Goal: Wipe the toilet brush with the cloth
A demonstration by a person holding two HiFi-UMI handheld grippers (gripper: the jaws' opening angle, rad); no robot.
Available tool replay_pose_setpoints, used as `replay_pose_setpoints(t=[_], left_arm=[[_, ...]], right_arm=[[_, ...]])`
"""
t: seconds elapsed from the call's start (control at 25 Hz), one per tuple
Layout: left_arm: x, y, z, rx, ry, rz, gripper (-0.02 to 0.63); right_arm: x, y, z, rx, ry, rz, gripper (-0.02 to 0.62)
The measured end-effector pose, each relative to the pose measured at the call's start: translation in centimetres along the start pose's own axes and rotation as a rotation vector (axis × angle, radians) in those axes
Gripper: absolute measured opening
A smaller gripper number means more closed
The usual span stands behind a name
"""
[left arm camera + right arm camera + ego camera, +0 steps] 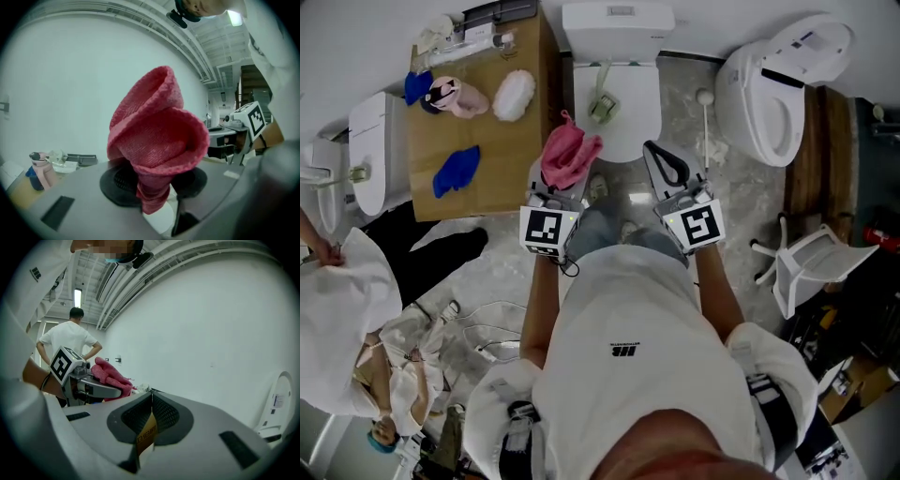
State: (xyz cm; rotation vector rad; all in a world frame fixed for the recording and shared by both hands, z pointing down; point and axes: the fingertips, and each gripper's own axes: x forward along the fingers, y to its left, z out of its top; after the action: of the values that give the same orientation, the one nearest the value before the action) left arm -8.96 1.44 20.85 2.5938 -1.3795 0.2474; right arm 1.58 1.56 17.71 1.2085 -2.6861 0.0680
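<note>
My left gripper (555, 192) is shut on a crumpled pink cloth (570, 155), which stands up in folds between the pads (157, 140). My right gripper (656, 152) is beside it, shut with nothing held (151, 401). From the right gripper view the left gripper (89, 385) and its cloth (110, 373) show to the left. Both point toward a white toilet (614, 131) just ahead. A pale green brush-like tool (602, 98) lies on its closed lid. A thin white brush handle with a ball top (705, 108) stands on the floor to the toilet's right.
A wooden cabinet (516, 169) at the left carries blue cloths (455, 171), a pink item (459, 97) and a white cloth (514, 94). A second toilet (769, 94) with raised lid stands at right, a white frame (811, 267) below it. A person (337, 309) and cables (487, 337) are at left.
</note>
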Motion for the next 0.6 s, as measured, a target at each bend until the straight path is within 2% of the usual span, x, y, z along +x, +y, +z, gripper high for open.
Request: replay_pose_setpoints(t=[0.32, 0.6], left_arm=[[5.2, 3.8, -4.8, 0.007, 0.09, -0.063, 0.163], [9.0, 6.1, -9.8, -0.013, 0.171, -0.08, 0.163]], right_arm=[[5.5, -2.0, -4.5, 0.014, 0.09, -0.029, -0.003], [8.7, -3.6, -9.8, 0.002, 0.177, -0.035, -0.002]])
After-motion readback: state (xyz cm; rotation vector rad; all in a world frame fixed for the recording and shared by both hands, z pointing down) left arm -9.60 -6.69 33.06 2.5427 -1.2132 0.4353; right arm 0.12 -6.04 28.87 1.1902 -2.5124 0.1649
